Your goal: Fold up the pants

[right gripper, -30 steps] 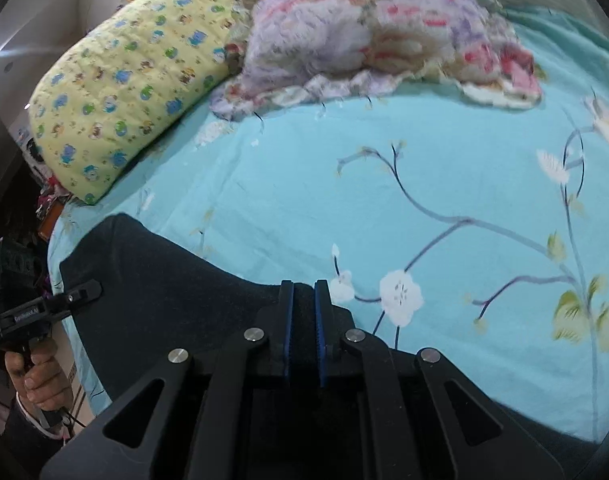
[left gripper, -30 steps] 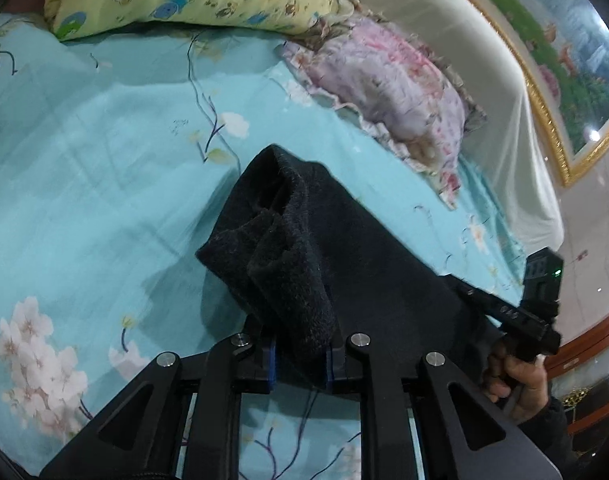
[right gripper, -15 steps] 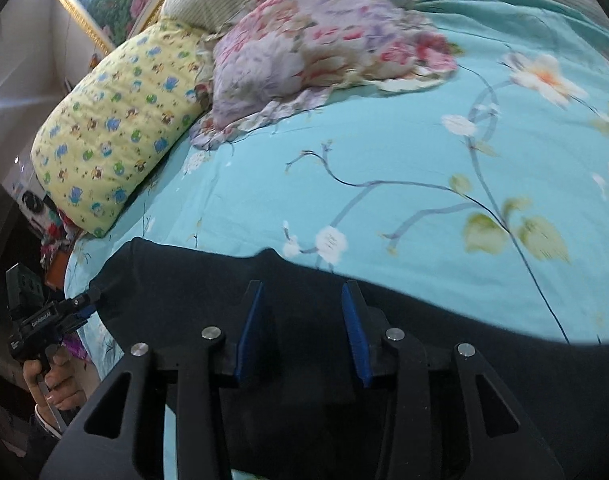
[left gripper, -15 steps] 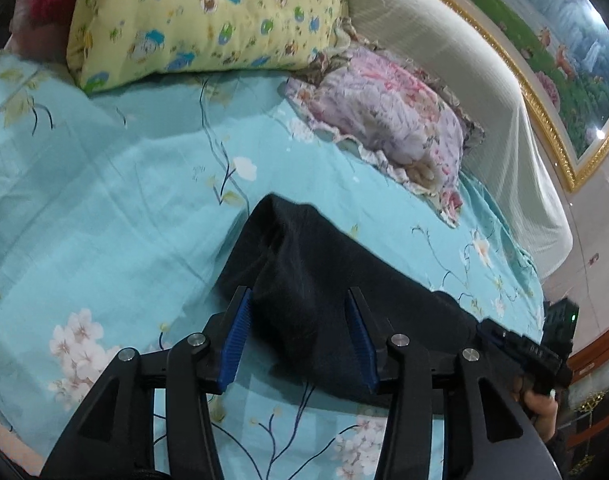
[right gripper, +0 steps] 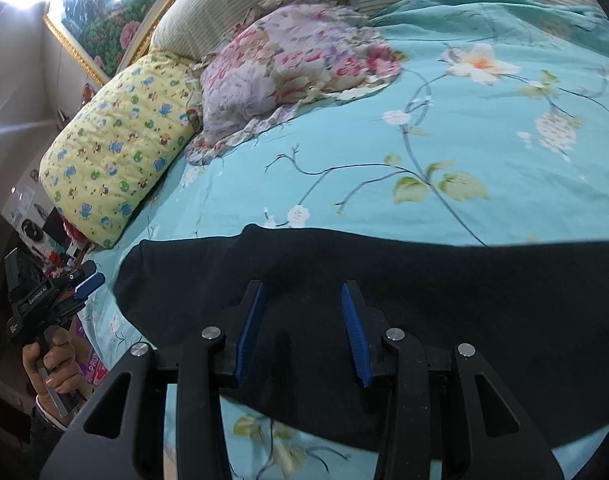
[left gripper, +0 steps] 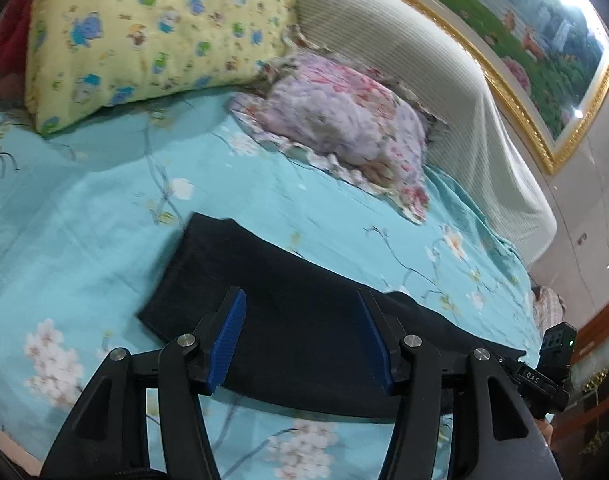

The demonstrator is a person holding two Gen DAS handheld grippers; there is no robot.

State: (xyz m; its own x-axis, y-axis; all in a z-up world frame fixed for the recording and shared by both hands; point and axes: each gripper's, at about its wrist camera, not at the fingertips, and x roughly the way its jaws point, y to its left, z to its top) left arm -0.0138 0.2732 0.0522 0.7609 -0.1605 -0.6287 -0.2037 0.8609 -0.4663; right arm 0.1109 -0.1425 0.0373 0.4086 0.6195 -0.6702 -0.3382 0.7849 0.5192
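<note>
The dark pants lie flat in a long folded band across the turquoise flowered sheet. My left gripper hovers above their left end. Its jaws are opening, with cloth below them but nothing pinched between the blue pads. My right gripper stands open over the pants near their other end, its pads clear of the cloth. Each gripper also shows in the other's view: the right gripper at the far right, the left gripper at the far left, held by a hand.
A yellow cartoon-print pillow and a pink floral pillow lie at the head of the bed against a striped cream headboard. A gold-framed painting hangs above. The bed's edge lies just below the grippers.
Both grippers were shut on the pants a second ago and have let go and opened. The lifted, bunched cloth has dropped flat on the sheet. Both hands have drawn back and up.
</note>
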